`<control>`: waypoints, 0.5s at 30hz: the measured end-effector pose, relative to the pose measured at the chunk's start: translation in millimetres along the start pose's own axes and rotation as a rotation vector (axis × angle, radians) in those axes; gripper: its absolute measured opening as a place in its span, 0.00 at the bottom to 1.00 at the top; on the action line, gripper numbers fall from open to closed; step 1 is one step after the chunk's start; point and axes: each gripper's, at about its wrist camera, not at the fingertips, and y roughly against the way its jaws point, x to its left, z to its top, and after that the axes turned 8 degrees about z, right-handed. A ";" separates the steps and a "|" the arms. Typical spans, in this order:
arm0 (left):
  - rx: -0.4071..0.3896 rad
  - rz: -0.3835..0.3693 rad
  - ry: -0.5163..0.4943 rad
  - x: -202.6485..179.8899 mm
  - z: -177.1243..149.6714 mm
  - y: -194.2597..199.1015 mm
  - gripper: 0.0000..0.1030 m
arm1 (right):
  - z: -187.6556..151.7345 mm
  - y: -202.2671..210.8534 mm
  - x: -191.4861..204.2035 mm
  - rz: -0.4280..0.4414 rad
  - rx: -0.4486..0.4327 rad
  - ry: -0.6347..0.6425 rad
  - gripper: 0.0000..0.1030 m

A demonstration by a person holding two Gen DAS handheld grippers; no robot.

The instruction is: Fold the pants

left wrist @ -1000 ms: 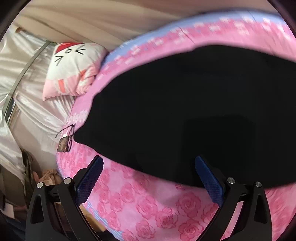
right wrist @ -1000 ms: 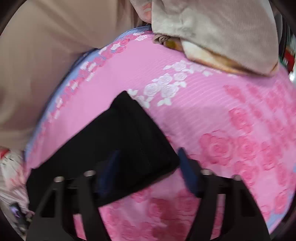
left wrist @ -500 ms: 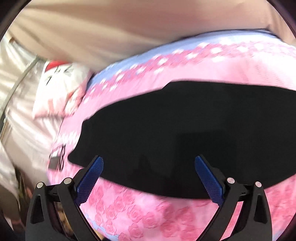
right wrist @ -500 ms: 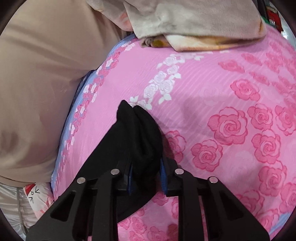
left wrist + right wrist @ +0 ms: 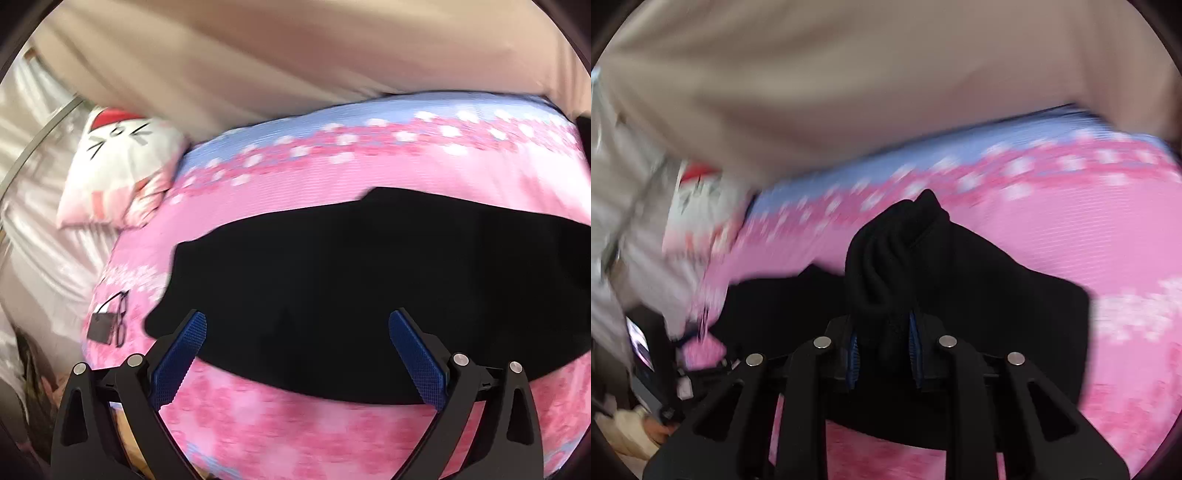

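Gripping a bunched corner of the black pants, the right tongs are clamped tight, their blue pads pressing the gathered fabric from both sides so that it rises in a rumpled peak ahead of the fingers. From that pinch the cloth falls away to either side and trails back down onto the bed, one dark flap hanging to the right of the tongs.

Over on the other side, the left tongs stand wide apart with nothing between them, their blue pads hovering above the near edge of the pants, which lie spread in a broad black shape across the middle of the bed.

Beneath the garment is a pink bedsheet printed with roses, edged at the far side with a pale blue band and a run of white flowers. A pair of glasses and a small dark card-like item rest near the left edge of the bed, clear of the pants. A white cat-face cushion with a red bow sits just off the bed's far left corner, against shiny pale drapery. Someone's beige garment fills the upper part of both views. Motion blur softens much of the scene.
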 end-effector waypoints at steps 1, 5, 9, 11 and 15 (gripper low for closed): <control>0.002 0.009 0.007 10.0 -1.7 -4.6 0.95 | -7.4 -40.0 17.9 0.008 0.077 0.035 0.20; 0.048 0.042 0.044 56.4 -17.8 -30.6 0.95 | -48.9 -132.8 66.3 -0.133 0.229 0.224 0.31; 0.096 0.034 0.068 91.1 -31.1 -52.3 0.95 | -48.5 -95.7 96.1 -0.017 0.196 0.223 0.58; 0.109 0.028 0.082 103.8 -37.4 -62.0 0.95 | -44.7 -67.2 89.6 0.015 0.132 0.160 0.58; 0.139 0.008 0.084 112.4 -39.6 -81.0 0.95 | -39.8 -57.8 56.8 -0.096 0.110 0.019 0.54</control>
